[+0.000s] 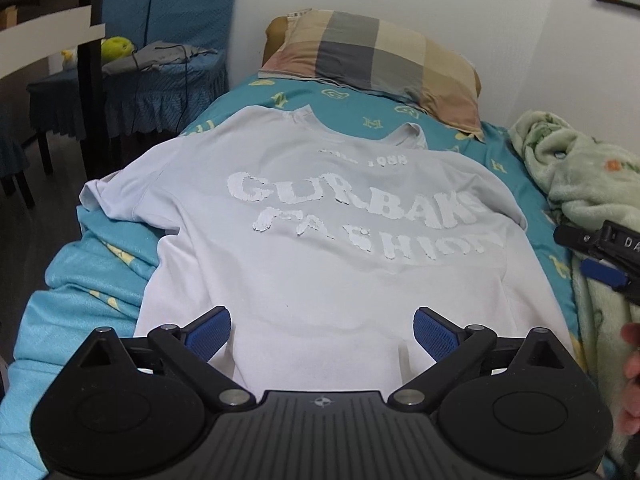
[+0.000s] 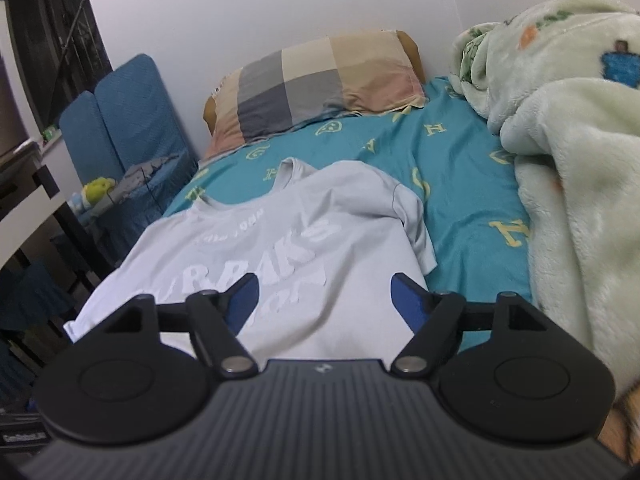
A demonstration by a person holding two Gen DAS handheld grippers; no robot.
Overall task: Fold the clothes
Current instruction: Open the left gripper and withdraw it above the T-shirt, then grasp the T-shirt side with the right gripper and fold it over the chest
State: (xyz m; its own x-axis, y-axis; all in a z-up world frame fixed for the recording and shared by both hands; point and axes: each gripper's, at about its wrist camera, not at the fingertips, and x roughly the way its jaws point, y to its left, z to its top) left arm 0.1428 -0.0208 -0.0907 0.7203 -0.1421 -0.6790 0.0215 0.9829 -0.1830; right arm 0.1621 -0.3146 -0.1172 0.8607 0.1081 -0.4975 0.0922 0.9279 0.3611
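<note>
Left wrist view: both our grippers, left gripper (image 1: 322,334) and right gripper (image 2: 324,300), hang open above the pale grey printed cotton T-shirt (image 1: 304,216).
We should pinch its near hem corners evenly.

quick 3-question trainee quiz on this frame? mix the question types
1. True or false: the T-shirt lies spread flat on the teal bedsheet, print side up.
2. Which is closed on fabric? A) left tongs B) right tongs C) neither
3. Fill in: the checked pillow lies beyond the shirt's ____.

Key: 1 true. 2 C, both stand open over the shirt with nothing between the pads. 3 collar.
</note>
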